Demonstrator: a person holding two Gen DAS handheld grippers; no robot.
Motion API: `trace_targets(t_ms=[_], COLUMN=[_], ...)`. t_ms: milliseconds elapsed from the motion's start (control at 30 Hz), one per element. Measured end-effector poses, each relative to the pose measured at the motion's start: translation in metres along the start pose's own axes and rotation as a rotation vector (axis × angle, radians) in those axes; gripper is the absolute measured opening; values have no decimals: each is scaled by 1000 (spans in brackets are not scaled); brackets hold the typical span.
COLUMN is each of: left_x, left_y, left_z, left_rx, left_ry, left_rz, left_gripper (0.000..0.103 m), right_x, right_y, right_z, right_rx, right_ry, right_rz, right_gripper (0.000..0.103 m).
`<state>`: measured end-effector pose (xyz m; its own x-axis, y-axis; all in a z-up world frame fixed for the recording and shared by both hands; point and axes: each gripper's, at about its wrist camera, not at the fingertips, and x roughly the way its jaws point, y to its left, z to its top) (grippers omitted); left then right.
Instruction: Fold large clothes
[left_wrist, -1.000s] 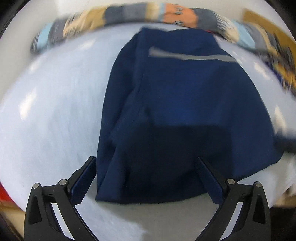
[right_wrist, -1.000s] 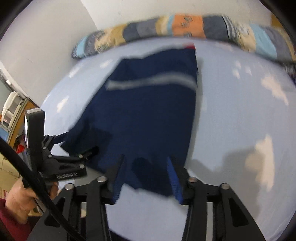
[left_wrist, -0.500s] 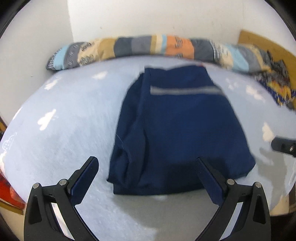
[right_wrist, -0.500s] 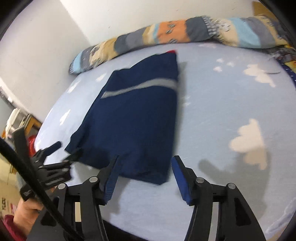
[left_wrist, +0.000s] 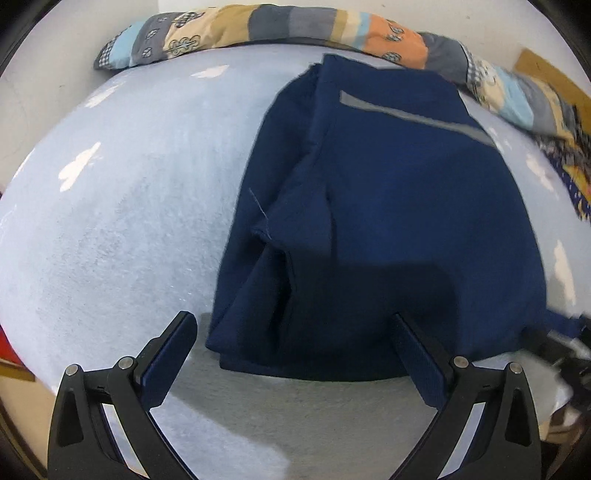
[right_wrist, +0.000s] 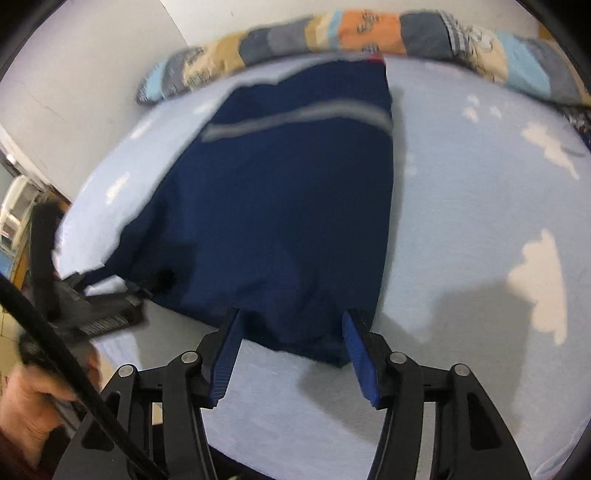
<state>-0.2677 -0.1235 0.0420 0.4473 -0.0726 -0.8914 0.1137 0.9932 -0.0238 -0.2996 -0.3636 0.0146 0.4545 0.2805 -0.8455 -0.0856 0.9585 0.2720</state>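
Observation:
A navy garment (left_wrist: 399, 206) with a grey stripe (left_wrist: 413, 114) lies folded lengthwise on the light blue bed sheet (left_wrist: 122, 206). My left gripper (left_wrist: 291, 315) is open, hovering over the garment's near left hem, its pads clear of the cloth. In the right wrist view the same garment (right_wrist: 280, 192) reaches down to my right gripper (right_wrist: 291, 314). That gripper is open with the near right corner lying between its blue pads, which do not press on it. The left gripper (right_wrist: 103, 314) shows blurred at the garment's left corner.
A long patchwork bolster (left_wrist: 280, 27) runs along the wall at the far edge of the bed. Patterned cloth (left_wrist: 569, 162) and cardboard (left_wrist: 546, 74) lie at the far right. A person's hand (right_wrist: 26, 402) is at the lower left. The bed's near edge is close below both grippers.
The right gripper's jaws have spread wider. Both grippers pulled back from the garment, then came down close to its near hem again. The garment lies flat as before.

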Motion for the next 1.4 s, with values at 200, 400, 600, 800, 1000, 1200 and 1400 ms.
trace_targets(t_ms=[200,400,600,800,1000,1200,1400], left_x=[-43,-48,-39,-36,-32,-31,-34], left_y=[-6,-20,-38,-45,-48,-49,-49], left_z=[5,5,9,9,8,6,6], left_rx=[28,74,154,203,228,250,249], left_ry=[-214,-265,-268,-269,-259,-252,-260], left_rz=[19,31,65,88,99,109,113], left_gripper=[103,103,103,103,103,103,103], right_x=[-37,-37,-29,-6,-2,1,0], right_y=[-6,-19,-10,-14,-16,-17,-16], right_z=[11,15,21,21,19,19,19], right_rx=[36,76,-1,32,44,44,51], right_ry=[-118,-159,-180,-112,-90,-82,-79], right_rz=[64,24,-44,-11,-4,-6,-5], right_gripper=[64,64,64,53,53,54,55])
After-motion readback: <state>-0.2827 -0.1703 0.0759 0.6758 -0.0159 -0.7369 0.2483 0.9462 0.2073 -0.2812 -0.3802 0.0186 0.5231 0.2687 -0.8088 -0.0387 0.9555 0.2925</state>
